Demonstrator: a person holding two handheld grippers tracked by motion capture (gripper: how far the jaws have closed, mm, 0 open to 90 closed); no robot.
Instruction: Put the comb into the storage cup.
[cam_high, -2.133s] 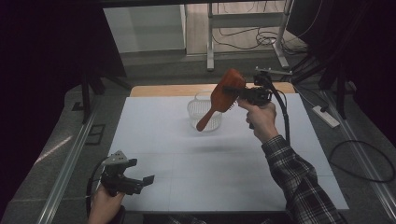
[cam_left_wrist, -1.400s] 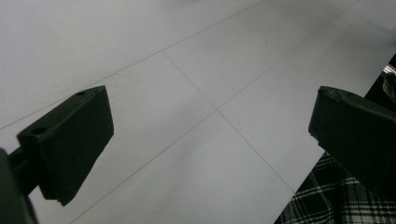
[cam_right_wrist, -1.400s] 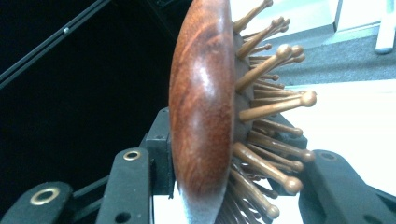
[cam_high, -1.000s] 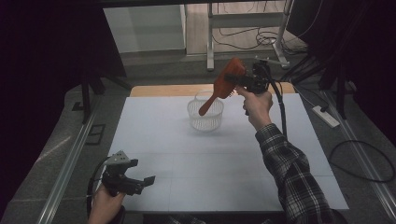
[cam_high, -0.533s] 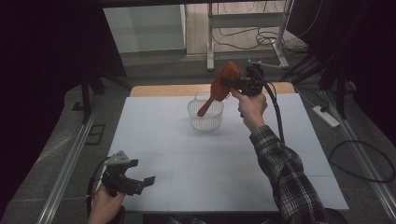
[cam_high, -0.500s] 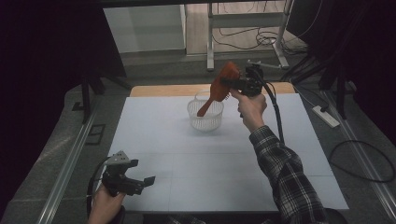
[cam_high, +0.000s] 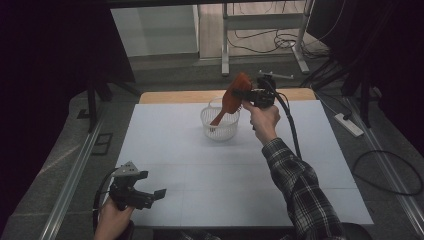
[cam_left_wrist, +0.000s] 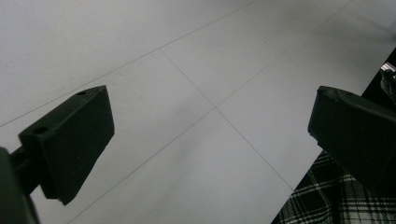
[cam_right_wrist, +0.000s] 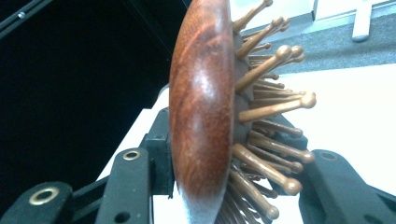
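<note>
A reddish wooden hairbrush (cam_high: 232, 98) hangs tilted over a white mesh basket (cam_high: 220, 129) at the far middle of the white table (cam_high: 225, 170). Its handle slants down into the basket's mouth. My right gripper (cam_high: 244, 93) is shut on the brush's head. In the right gripper view the brush (cam_right_wrist: 201, 107) stands edge-on between the jaws of the right gripper (cam_right_wrist: 226, 156), with its wooden pins pointing right. My left gripper (cam_high: 154, 197) sits low at the table's front left corner, open and with nothing in it. The left gripper (cam_left_wrist: 210, 109) looks onto bare tabletop.
A wooden strip (cam_high: 190, 96) runs along the table's far edge. Metal rails (cam_high: 70, 180) lie on the floor at left. A power strip (cam_high: 350, 125) and cables lie at right. A plaid sleeve (cam_high: 300, 185) reaches over the right half of the table.
My right hand has brought the brush down and a little left, so that its handle now dips into the basket. The left gripper has stayed put.
</note>
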